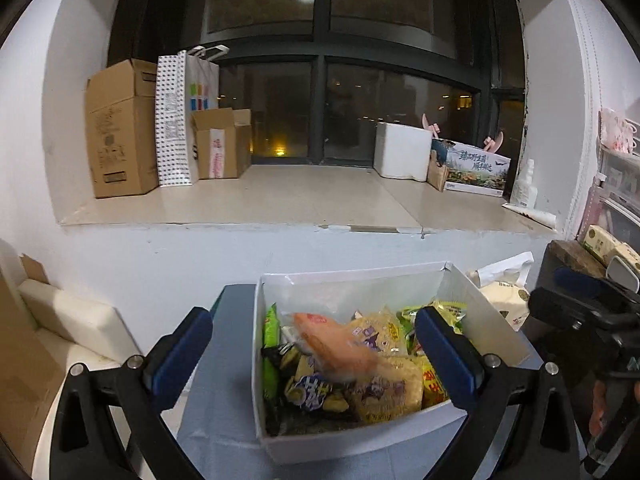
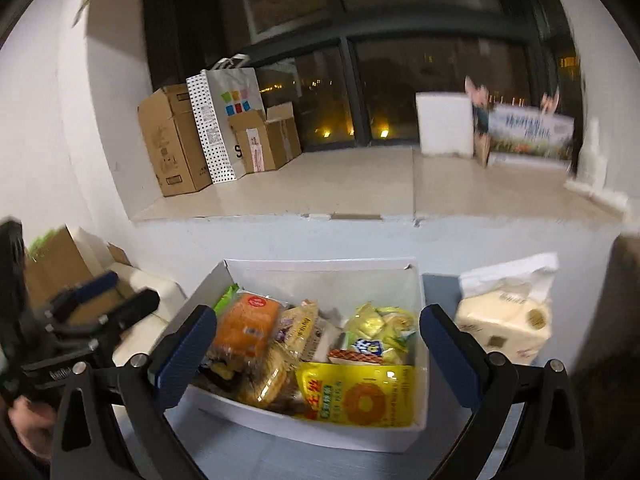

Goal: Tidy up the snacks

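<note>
White card forms the box (image 1: 276, 364), which sits on the grey-blue desk (image 1: 224, 412) and serves as the landmark. Inside it lie the snacks: an orange pack (image 2: 246, 326) toward the box's left side, a yellow bag (image 2: 356, 396) against its near wall, small pale yellow packs (image 2: 376, 320) toward its far right corner, and a green pack (image 1: 271, 326) upright against its left wall. In the left wrist view the orange pack is blurred.

Both grippers hover above the near side of the box, touching nothing. The left gripper (image 1: 314, 354) has its blue-padded fingers (image 1: 182, 354) spread wide and empty; the right gripper (image 2: 318, 354) likewise has its fingers (image 2: 188, 354) wide apart with nothing between them.

Just right of the box stands a tissue pack (image 2: 504, 320). Beyond the box, past a white wall, a sill (image 1: 280, 196) carries cardboard boxes (image 1: 120, 132) and a dotted paper bag (image 1: 172, 124).
</note>
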